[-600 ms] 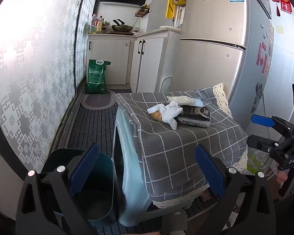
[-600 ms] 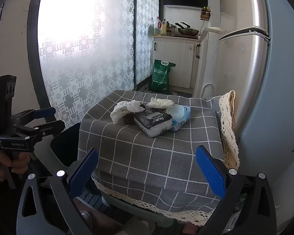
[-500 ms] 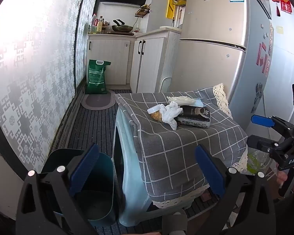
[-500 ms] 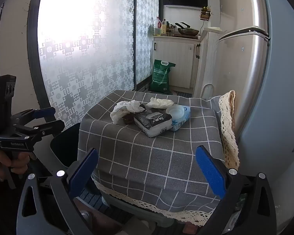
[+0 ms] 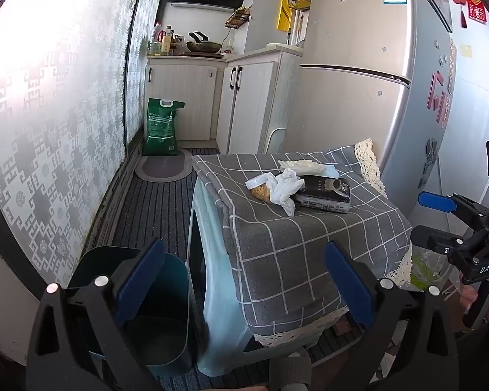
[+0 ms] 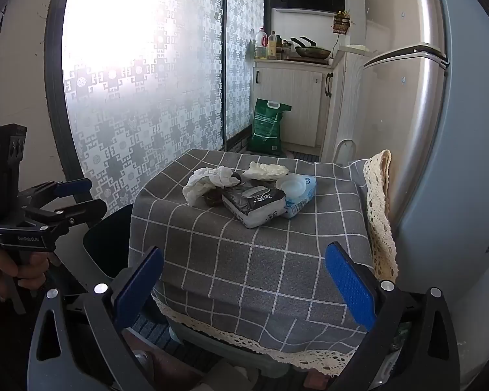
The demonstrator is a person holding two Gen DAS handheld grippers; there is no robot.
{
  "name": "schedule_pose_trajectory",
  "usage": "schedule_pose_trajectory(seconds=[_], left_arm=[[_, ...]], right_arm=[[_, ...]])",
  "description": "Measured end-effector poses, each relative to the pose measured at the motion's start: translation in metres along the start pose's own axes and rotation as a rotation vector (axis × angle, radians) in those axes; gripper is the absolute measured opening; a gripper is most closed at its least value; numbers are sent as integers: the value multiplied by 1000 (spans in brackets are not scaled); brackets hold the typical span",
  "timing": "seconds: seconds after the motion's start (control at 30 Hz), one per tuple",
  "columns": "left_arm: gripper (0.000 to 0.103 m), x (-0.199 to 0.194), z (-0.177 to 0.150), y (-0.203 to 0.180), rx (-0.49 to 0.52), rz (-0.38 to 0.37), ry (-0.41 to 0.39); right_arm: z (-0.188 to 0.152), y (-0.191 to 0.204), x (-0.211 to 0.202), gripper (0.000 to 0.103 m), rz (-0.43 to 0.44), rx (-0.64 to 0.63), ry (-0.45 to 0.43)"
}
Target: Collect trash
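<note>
Hovering short of the cloth-covered surface (image 6: pixel 244 260), I hold my left claw (image 5: pixel 244 286) and right claw (image 6: pixel 244 286) wide open and empty. Tissues (image 6: pixel 212 181) and wrappers (image 6: pixel 254 203) remain there; bin (image 5: pixel 159 309) apparently empty.

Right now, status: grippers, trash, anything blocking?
Left gripper and right gripper open, empty. Crumpled tissue on checked cloth, touching tissue pack. Bin beside stool, path clear.

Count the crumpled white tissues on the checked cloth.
2. One crumpled tissue lies at the left of the pile beside the dark tissue pack; a flatter one lies behind the pack. More could be hidden underneath.
</note>
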State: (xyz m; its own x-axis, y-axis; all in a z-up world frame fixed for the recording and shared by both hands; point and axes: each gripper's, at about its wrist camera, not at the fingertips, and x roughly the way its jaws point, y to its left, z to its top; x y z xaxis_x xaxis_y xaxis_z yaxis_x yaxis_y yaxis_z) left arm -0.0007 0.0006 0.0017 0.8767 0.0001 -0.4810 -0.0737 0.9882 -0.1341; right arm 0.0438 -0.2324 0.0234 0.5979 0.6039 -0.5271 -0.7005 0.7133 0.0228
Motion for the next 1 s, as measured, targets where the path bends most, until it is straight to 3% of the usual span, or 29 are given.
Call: schedule_pose_trajectory(seconds=[1.0], left_arm=[[100,2,-2,-1,2,-2,6]], right_arm=[[-1,1,0,100,-3,-5,1]])
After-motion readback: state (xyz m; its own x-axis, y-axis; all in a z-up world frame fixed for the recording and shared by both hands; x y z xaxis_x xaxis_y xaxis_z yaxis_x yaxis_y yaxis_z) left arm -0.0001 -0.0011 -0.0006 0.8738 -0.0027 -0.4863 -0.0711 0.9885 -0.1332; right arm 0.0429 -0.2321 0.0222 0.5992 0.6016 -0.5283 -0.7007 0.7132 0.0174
